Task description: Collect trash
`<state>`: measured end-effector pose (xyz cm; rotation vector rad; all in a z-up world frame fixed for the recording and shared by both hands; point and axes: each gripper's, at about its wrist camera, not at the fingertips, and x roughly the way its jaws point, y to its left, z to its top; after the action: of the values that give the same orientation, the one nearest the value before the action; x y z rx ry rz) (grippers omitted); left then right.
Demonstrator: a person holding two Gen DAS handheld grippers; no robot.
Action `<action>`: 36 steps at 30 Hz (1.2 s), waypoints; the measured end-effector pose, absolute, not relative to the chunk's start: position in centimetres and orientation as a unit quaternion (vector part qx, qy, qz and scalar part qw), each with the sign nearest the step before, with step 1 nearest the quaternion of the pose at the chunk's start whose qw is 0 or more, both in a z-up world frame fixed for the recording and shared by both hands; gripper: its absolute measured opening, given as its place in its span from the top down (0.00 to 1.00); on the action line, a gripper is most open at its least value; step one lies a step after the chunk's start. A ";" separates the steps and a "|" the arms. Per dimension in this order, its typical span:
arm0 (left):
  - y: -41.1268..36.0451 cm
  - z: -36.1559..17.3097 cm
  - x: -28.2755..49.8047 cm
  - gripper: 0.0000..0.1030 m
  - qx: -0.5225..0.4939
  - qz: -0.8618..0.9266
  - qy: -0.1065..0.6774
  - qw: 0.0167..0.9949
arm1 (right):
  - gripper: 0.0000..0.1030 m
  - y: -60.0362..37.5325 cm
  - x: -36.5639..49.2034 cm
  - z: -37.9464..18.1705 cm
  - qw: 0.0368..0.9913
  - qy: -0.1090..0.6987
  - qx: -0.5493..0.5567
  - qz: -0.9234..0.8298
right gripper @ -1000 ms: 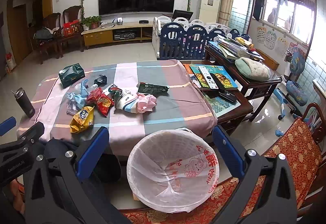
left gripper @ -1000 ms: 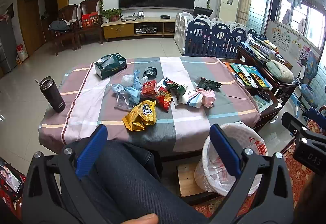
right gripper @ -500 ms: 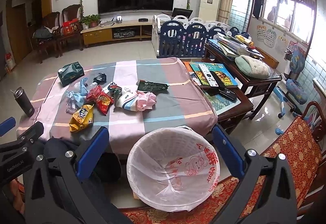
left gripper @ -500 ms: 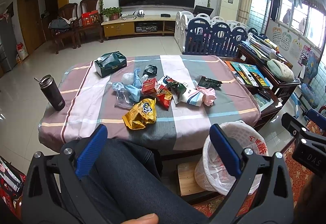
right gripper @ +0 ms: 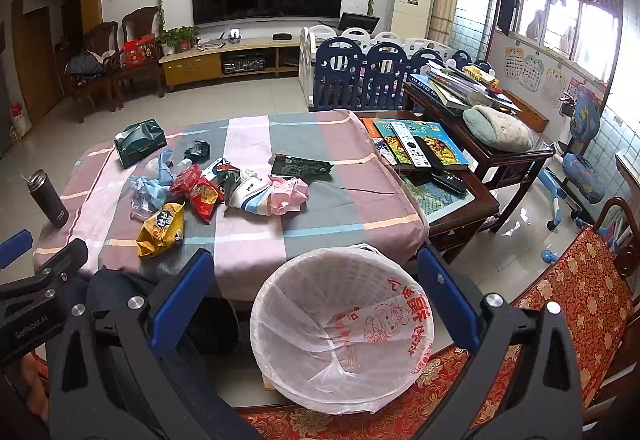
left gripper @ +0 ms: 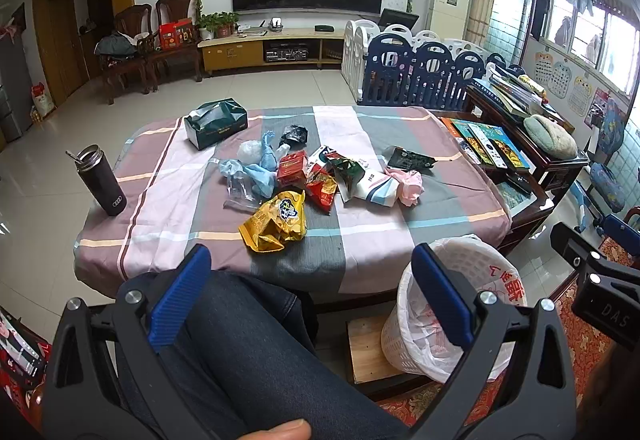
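On the cloth-covered bench (left gripper: 380, 240), wrappers cluster mid-surface; the yellow chip bag (left gripper: 276, 222) lies nearest the front edge, straight ahead of the left gripper (left gripper: 312, 300), both grippers' jaws spread, empty.

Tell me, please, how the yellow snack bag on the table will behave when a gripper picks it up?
The yellow snack bag looks crumpled and opened, so it is probably light and floppy. Its shiny foil may slip between the fingers. It will likely sag rather than hold its shape.
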<state>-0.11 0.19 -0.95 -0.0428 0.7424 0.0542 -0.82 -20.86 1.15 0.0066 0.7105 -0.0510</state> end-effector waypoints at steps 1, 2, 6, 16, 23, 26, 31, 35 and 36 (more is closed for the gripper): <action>0.2 -1.0 -0.1 0.03 -0.021 0.027 0.363 0.931 | 0.03 -20.9 -0.8 1.1 0.937 0.348 0.003 -0.025; 0.2 -0.9 -0.1 0.03 -0.021 0.027 0.363 0.931 | 0.03 -20.9 -0.8 1.1 0.937 0.348 0.004 -0.025; 0.1 -1.0 -0.1 0.03 -0.021 0.027 0.363 0.931 | 0.03 -20.8 -0.8 1.2 0.937 0.348 0.003 -0.025; 0.1 -1.2 -0.2 0.03 -0.021 0.027 0.364 0.931 | 0.03 -20.9 -0.8 0.8 0.936 0.351 0.004 -0.026; 0.1 -1.2 -0.1 0.03 -0.021 0.027 0.365 0.931 | 0.03 -20.9 -0.8 0.7 0.936 0.352 0.004 -0.026; 0.1 -1.2 -0.1 0.03 -0.022 0.026 0.365 0.930 | 0.03 -20.9 -0.8 0.7 0.936 0.352 0.004 -0.026; 0.1 -1.1 -0.1 0.03 -0.021 0.027 0.365 0.930 | 0.03 -20.9 -0.8 0.7 0.936 0.352 0.004 -0.027; 0.1 -1.2 -0.1 0.03 -0.021 0.027 0.365 0.930 | 0.03 -20.9 -0.8 0.7 0.935 0.352 0.005 -0.027; 0.1 -1.1 -0.1 0.03 -0.021 0.027 0.365 0.930 | 0.03 -20.9 -0.8 0.7 0.935 0.352 0.005 -0.026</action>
<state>-0.09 0.09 -1.11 -0.0437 0.7476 0.0550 -0.84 -20.95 0.67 0.0099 0.7203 -0.0536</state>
